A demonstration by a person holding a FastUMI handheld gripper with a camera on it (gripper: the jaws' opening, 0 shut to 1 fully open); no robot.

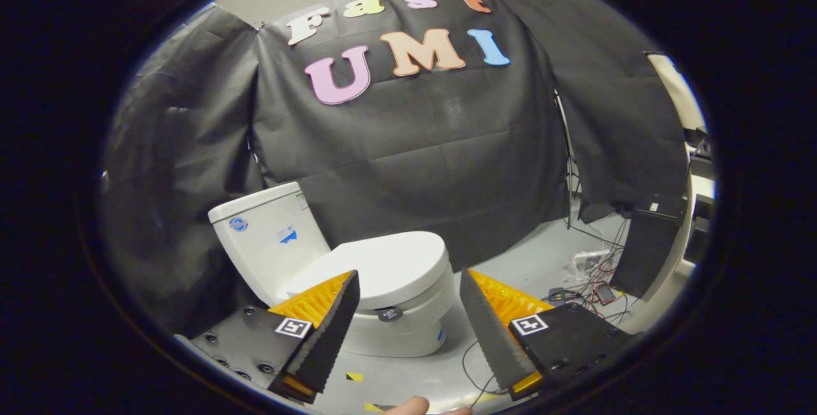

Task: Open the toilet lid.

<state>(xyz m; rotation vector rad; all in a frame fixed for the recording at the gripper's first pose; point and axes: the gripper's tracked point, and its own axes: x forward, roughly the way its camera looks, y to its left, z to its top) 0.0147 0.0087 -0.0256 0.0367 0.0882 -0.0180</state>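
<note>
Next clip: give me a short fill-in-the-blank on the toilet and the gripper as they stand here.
1. The toilet lid is ____ over the bowl.
2. The gripper has its fingers ____, holding nothing.
3. The tank stands against the ____ cloth wall.
4. Loose cables lie on the ____ beyond the toilet.

Missing words: closed; open; black; floor

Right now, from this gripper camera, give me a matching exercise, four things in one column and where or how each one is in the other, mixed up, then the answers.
Things:
1. toilet lid
2. tank
3. cables
4. gripper

Place or state:
A. tangled on the floor beyond the right finger
B. open, fingers apart, touching nothing
C. down flat over the bowl, ahead of the fingers
D. upright behind the lid, against the black cloth

Pairs: 1-C, 2-D, 3-A, 4-B
</note>
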